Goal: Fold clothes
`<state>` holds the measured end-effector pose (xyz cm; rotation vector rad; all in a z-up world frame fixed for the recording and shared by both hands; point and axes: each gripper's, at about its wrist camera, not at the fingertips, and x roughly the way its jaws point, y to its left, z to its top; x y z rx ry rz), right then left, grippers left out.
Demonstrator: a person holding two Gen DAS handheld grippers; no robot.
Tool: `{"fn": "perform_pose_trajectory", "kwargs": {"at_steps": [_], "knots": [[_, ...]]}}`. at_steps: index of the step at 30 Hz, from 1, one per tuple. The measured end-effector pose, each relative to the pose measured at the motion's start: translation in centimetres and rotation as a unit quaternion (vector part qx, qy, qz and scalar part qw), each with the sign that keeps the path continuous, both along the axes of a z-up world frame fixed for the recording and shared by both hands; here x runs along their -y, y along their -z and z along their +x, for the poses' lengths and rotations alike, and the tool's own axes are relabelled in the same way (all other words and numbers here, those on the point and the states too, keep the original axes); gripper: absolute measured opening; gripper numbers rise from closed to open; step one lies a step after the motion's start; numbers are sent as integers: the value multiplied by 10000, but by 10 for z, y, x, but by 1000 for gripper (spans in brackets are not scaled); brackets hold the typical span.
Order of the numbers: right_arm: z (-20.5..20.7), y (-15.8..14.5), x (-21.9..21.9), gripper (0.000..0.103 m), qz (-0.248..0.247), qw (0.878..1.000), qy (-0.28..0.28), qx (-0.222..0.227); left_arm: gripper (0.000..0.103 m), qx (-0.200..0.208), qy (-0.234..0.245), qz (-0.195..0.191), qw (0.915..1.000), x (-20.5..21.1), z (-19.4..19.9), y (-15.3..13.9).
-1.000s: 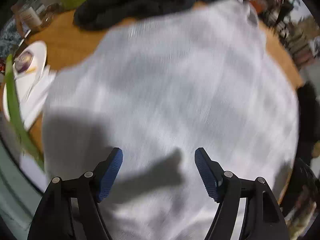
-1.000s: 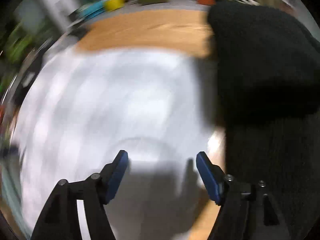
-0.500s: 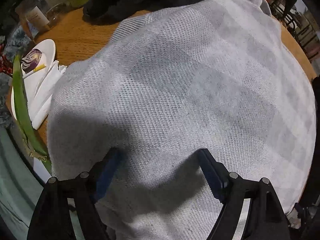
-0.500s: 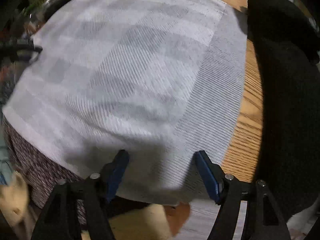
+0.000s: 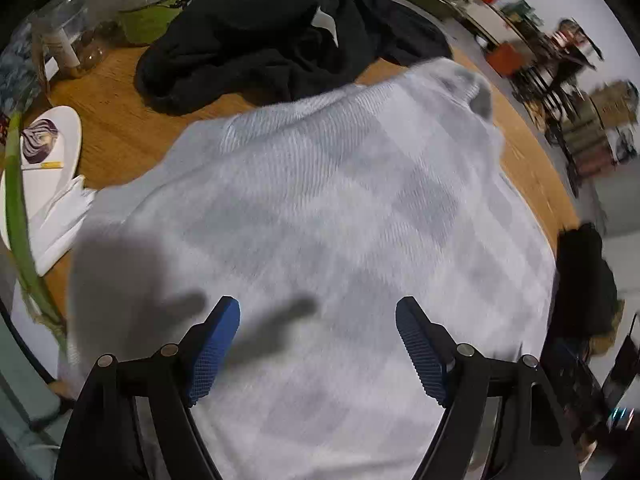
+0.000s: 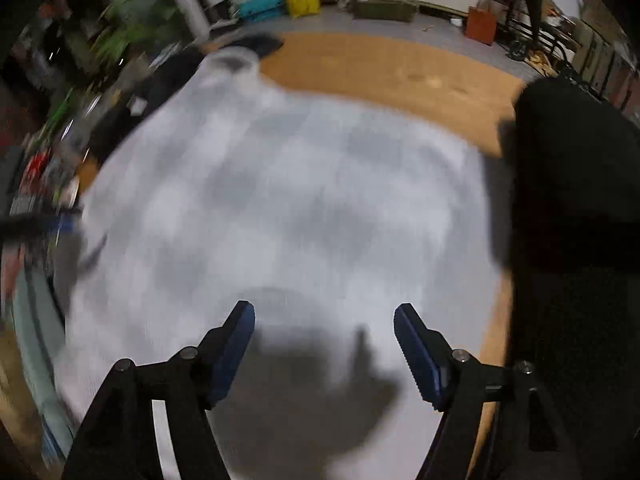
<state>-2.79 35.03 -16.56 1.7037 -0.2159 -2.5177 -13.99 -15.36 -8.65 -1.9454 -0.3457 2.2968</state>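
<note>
A white knit sweater (image 5: 328,208) with a faint grey check lies spread over the round wooden table (image 5: 116,120). It fills most of both views, blurred in the right wrist view as the sweater (image 6: 288,208). My left gripper (image 5: 318,344) hovers open above the sweater's near part, its blue pads wide apart and holding nothing. My right gripper (image 6: 324,344) is also open over the cloth, close to its right edge. Both cast shadows on the fabric.
A heap of black clothes (image 5: 272,36) lies at the table's far side. A white plate (image 5: 44,160) with a napkin, glass jars (image 5: 72,36) and a green leaf (image 5: 18,216) sit at the left. Another black garment (image 6: 576,208) lies right of the sweater. Bare table (image 6: 392,72) shows beyond.
Both grippers have lifted up and away from the sweater, where half a second ago they were low and close against it. Both stayed open; the sweater still lies flat.
</note>
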Motion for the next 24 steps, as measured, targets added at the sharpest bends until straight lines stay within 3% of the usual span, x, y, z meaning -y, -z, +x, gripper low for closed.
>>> {"fn": "perform_pose_trajectory", "kwargs": {"at_steps": [2, 4, 7, 9, 12, 15, 17, 19, 21, 24], "knots": [[-64, 23, 19, 74, -172, 9998, 114, -26, 81, -107, 419, -552, 9975, -23, -29, 1], [-105, 15, 28, 74, -90, 9996, 189, -169, 81, -286, 1025, -1272, 9862, -50, -21, 7], [-167, 14, 59, 72, 311, 9984, -50, -466, 81, -334, 1674, -1748, 9697, -72, 3, 18], [-205, 16, 77, 72, 530, 9964, -227, -614, 81, -246, 1870, -1762, 9661, -69, 22, 25], [-249, 22, 94, 72, 449, 9956, -445, -690, 81, -159, 1767, -1534, 9721, -46, 36, 26], [-286, 44, 111, 71, 272, 9971, -618, -351, 85, -81, 1619, -1283, 9784, -21, 47, 25], [-306, 62, 124, 52, 383, 9976, -553, -141, 85, -50, 1582, -1192, 9802, -9, 55, 24], [-320, 71, 134, 17, 474, 9981, -385, -34, 86, -79, 1604, -1241, 9792, -8, 59, 24], [-324, 55, 138, 11, 496, 9982, -120, -302, 86, -104, 1613, -1215, 9793, -4, 63, 23], [-320, -1, 145, 9, 726, 9891, 67, -1281, 87, -180, 1667, -1184, 9787, 3, 72, 20]]}}
